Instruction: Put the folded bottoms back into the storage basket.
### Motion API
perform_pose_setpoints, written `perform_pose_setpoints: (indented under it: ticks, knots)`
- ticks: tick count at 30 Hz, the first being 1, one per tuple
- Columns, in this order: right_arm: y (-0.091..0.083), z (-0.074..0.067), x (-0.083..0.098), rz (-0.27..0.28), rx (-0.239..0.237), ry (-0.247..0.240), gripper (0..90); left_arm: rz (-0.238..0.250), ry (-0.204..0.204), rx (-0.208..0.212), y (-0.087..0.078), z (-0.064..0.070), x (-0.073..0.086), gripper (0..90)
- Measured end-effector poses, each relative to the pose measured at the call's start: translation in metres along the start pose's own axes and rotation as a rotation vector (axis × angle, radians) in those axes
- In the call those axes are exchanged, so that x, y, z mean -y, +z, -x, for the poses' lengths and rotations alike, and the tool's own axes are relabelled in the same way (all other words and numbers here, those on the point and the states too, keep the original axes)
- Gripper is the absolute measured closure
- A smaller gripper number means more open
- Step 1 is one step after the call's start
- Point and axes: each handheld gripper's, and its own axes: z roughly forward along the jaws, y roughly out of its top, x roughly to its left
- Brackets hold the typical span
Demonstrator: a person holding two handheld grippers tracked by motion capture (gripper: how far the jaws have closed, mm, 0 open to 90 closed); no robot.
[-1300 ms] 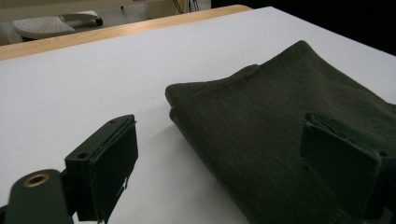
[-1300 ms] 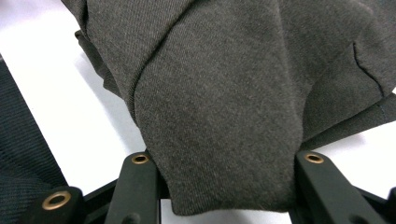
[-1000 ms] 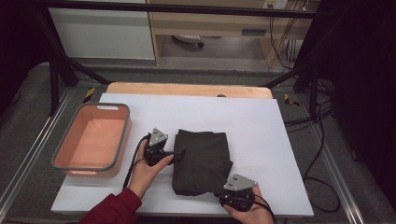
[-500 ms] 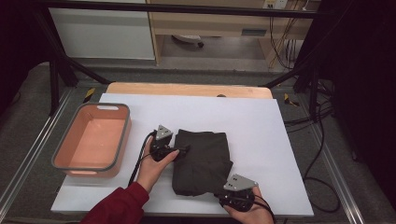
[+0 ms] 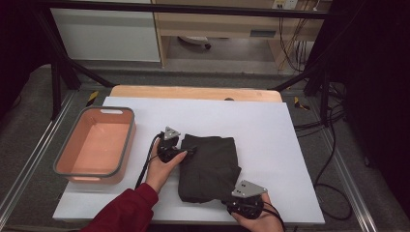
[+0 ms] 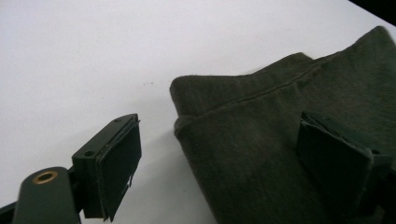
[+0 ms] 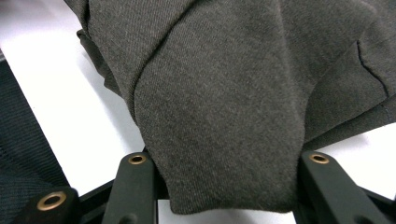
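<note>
Orange tub (image 5: 95, 145) empty; left tongs (image 6: 224, 163) wide at dark cloth (image 5: 209, 166); right tongs (image 7: 229, 186) clamp its corner

Matt dark woven cloth (image 5: 210, 166) on smooth white table (image 5: 270, 130); glossy plastic bin (image 5: 95, 145)

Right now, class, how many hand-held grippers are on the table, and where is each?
2. The left hand-held gripper is at the cloth's far left corner; the right hand-held gripper is at its near right corner.

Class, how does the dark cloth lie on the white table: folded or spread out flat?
Folded. The dark cloth forms a compact rectangle, and the left claw view shows stacked layers with a doubled edge on the white table.
</note>
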Motion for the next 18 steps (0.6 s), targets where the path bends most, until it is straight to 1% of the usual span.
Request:
perform_pose_setpoints:
  ticks: [1,2,3,4,5,7,8,9,12,13,15,16,18]
  knots:
    - [0.000,0.000,0.000,0.000,-0.001,0.000,56.6,-0.005,-0.008,0.002,0.002,-0.001,0.001,14.0]
    - [0.000,0.000,0.000,0.000,-0.001,0.001,56.5,-0.026,-0.024,0.015,0.006,-0.004,0.003,13.8]
    - [0.000,0.000,0.000,0.000,-0.003,0.000,56.3,-0.026,-0.024,0.015,0.006,-0.004,0.003,13.7]
    - [0.000,0.000,0.000,0.000,-0.004,0.002,56.2,-0.042,-0.043,0.031,0.008,-0.007,0.004,14.1]
    - [0.000,0.000,0.000,0.001,-0.003,0.001,56.2,-0.042,-0.043,0.031,0.008,-0.007,0.004,15.0]
    - [0.000,0.000,0.000,0.000,-0.004,0.001,56.2,-0.048,-0.062,0.059,0.010,-0.008,0.005,19.2]
    - [0.000,0.000,0.000,0.000,-0.005,0.002,56.1,-0.053,-0.080,0.079,0.011,-0.009,0.006,21.6]
    - [0.000,0.000,0.000,0.000,-0.005,0.002,56.1,-0.057,-0.098,0.094,0.011,-0.010,0.006,21.6]
    - [0.000,0.000,0.000,0.002,-0.006,0.003,56.1,-0.073,-0.120,0.126,0.014,-0.012,0.008,28.0]
    - [0.000,0.000,0.000,0.002,-0.006,0.003,56.1,-0.079,-0.132,0.139,0.015,-0.012,0.009,28.0]
    - [0.000,0.000,0.000,0.002,-0.007,0.003,56.1,-0.081,-0.154,0.166,0.015,-0.012,0.010,33.1]
    - [0.000,0.000,0.000,0.000,-0.009,0.006,56.2,-0.083,-0.165,0.187,0.016,-0.012,0.010,40.9]
    - [0.000,0.000,0.000,0.000,-0.009,0.008,56.2,-0.084,-0.173,0.202,0.015,-0.012,0.010,46.3]
